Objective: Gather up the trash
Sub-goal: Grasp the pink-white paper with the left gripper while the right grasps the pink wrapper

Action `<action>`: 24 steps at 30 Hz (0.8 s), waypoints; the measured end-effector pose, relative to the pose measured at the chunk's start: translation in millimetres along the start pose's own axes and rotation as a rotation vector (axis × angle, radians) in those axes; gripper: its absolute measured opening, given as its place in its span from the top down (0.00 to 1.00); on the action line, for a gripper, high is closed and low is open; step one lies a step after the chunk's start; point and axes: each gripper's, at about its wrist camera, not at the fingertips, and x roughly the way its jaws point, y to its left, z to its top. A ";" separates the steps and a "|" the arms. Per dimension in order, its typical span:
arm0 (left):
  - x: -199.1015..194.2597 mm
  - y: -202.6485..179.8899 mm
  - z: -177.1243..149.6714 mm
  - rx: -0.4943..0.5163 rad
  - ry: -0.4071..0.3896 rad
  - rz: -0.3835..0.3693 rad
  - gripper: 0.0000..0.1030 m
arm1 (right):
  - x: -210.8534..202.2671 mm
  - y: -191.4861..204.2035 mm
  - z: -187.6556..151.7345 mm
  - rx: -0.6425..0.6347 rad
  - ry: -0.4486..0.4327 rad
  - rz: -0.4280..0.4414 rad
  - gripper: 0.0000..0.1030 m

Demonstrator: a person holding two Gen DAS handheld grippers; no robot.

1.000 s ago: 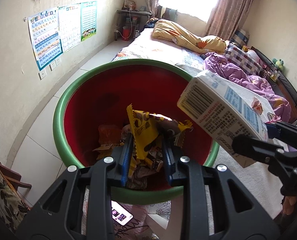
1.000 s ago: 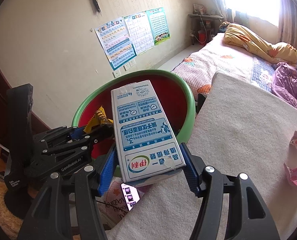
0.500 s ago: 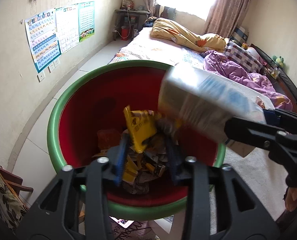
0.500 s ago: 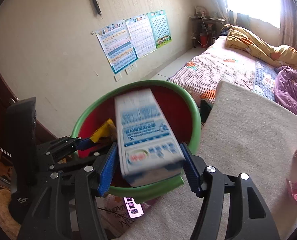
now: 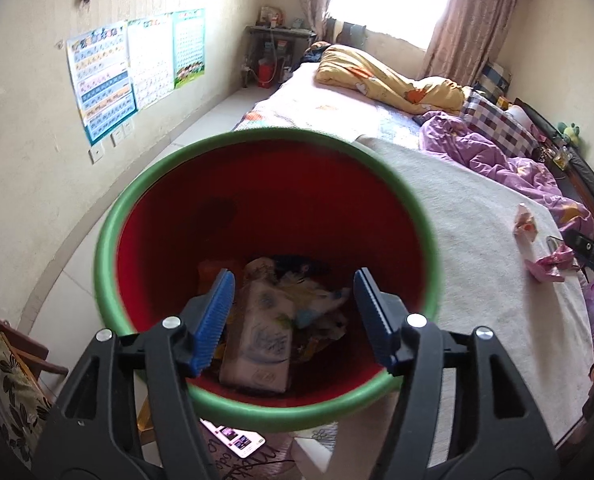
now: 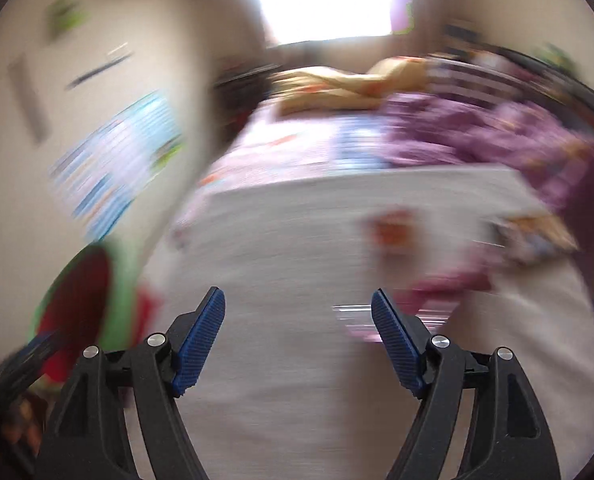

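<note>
A red bin with a green rim fills the left wrist view. The white milk carton lies inside it on top of several wrappers. My left gripper hangs over the bin mouth, its jaws opening with nothing between them. In the blurred right wrist view my right gripper is over the beige blanket, its jaws opening and empty; the bin is at its left. Crumpled pink wrappers and a pink-white scrap lie on the blanket at the right, beside my right gripper's tip at the frame edge.
A bed with a yellow quilt and a purple quilt stretches behind the bin. Posters hang on the left wall. A chair with a patterned cushion stands at lower left, and a phone lies below the bin.
The yellow wrapper left my left gripper and the milk carton left my right gripper; both now lie in the bin. My right gripper swung away to the right over the blanket.
</note>
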 end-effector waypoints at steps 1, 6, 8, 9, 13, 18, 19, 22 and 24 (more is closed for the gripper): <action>-1.6 -6.6 2.1 0.007 -0.007 -0.006 0.42 | 1.4 -23.0 0.8 0.058 0.014 -0.029 0.27; 0.0 -66.1 18.0 0.064 -0.033 -0.088 0.40 | 28.6 -87.4 -10.5 0.261 0.154 0.051 0.26; 1.4 -90.0 20.8 0.088 -0.039 -0.121 0.40 | 42.7 -92.8 -10.3 0.273 0.190 0.086 0.26; 3.5 -107.7 24.9 0.104 -0.044 -0.145 0.40 | 49.3 -93.5 -9.5 0.274 0.205 0.100 0.26; 13.0 -159.2 36.0 0.136 -0.038 -0.207 0.39 | 75.1 -96.5 -8.4 0.238 0.262 0.164 0.50; 32.7 -217.7 42.4 0.186 -0.026 -0.231 0.30 | 75.7 -108.4 -2.8 0.164 0.273 0.253 0.94; 37.1 -226.7 42.2 0.192 -0.020 -0.237 0.30 | 72.5 -111.7 -2.8 0.147 0.265 0.261 0.95; 57.6 -253.9 44.2 0.207 0.011 -0.252 0.30 | 58.8 -123.7 -2.9 0.108 0.246 0.285 0.95; 72.5 -269.9 45.4 0.217 0.031 -0.259 0.30 | 52.1 -133.5 -1.3 0.089 0.238 0.287 0.95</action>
